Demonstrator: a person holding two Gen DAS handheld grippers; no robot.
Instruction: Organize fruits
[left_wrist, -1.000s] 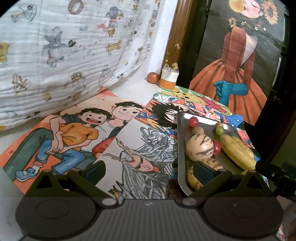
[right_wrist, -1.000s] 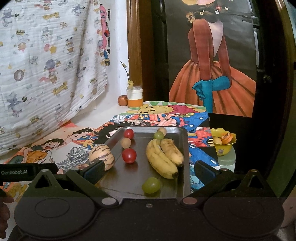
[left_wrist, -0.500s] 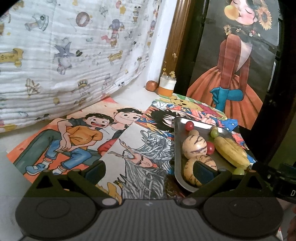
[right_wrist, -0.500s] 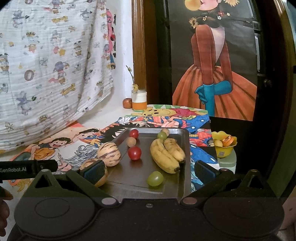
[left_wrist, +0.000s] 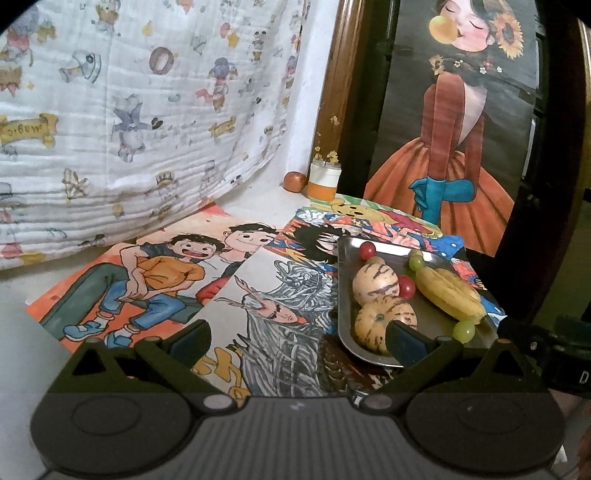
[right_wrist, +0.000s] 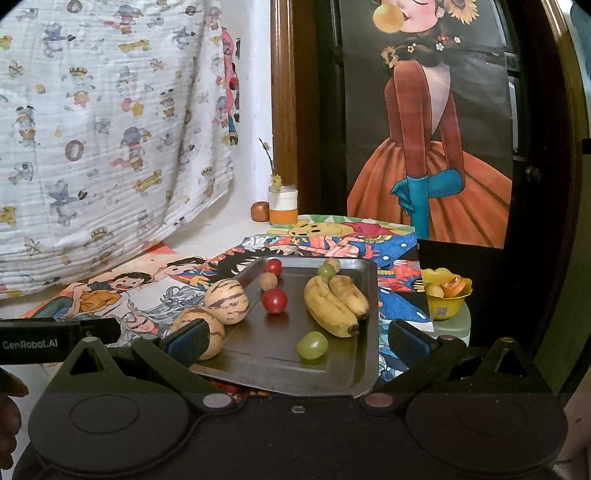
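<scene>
**On the metal tray: fruit kept together**

Two striped melons (right_wrist: 226, 301), bananas (right_wrist: 334, 302), cherry tomatoes (right_wrist: 274, 300) and grapes (right_wrist: 312, 345) are contained by the metal tray (right_wrist: 365, 332). Left gripper (left_wrist: 295, 336) and right gripper (right_wrist: 295, 336) are held spread and empty, short of it.

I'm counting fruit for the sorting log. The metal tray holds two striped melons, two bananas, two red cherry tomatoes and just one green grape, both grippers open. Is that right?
Not quite: there are two green grapes. The right wrist view shows one green grape near the front of the metal tray and another at the bananas' far tips. The melons, tomatoes and open grippers are as you said.
</scene>
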